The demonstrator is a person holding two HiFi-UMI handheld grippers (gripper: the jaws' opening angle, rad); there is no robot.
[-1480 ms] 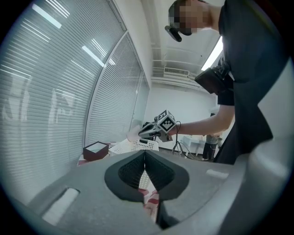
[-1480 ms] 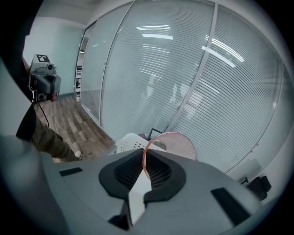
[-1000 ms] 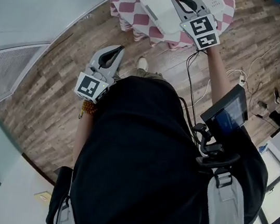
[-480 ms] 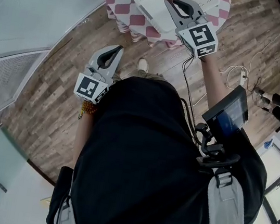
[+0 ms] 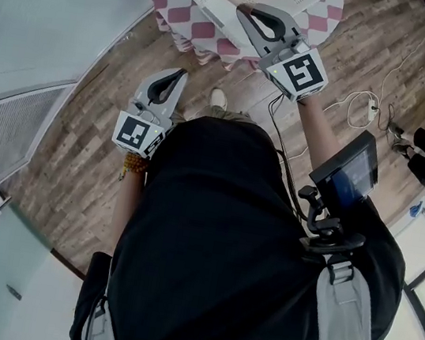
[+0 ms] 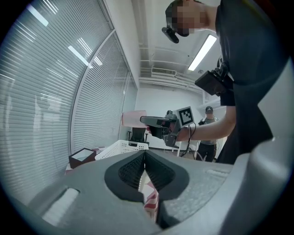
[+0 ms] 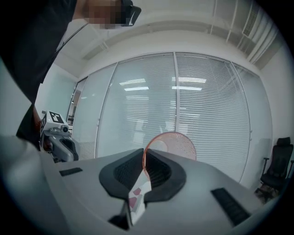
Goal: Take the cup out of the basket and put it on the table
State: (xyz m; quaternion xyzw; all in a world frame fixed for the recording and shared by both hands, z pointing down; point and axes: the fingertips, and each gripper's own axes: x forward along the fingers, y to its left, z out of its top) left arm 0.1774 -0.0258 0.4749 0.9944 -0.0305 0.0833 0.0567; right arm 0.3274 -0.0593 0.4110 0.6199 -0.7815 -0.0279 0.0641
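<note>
Right gripper view: right gripper [image 7: 143, 167] is clamped on the pink cup [image 7: 171, 143]. Jaws are nearly together with the cup's wall pinched between the pads at the rim. The mouth faces roughly toward the camera, so the cup looks tipped, not upright.

Left gripper view, side-on check: the cup hangs off the right gripper's tips in the air, above the white basket [image 6: 121, 148] and apart from its rim. It's not touching the table [image 6: 150, 204]. A dark box [image 6: 82, 157] sits just beside the basket.

Left gripper [image 6: 144, 160]: jaws closed together with nothing between them, held near the person's body, well apart from the table. Not involved.

Head view: the basket takes up most of the small checked tabletop. Bare cloth shows only along the near-left edge.

Step, my read: the pick-out is done and this is the carry. Placement is not yet done.

Next move calls for:
- shifting the cup sideways off the basket, over the bare cloth
- rolling the wrist so the base faces down
- lowering until the base sits flat, then opening the jaws

Watch-outs: free space is tight and close to the table edge. A rim pinch on a thin wall could let the cup swing or slip. Keep it clear of the basket rim on the way across.
</note>
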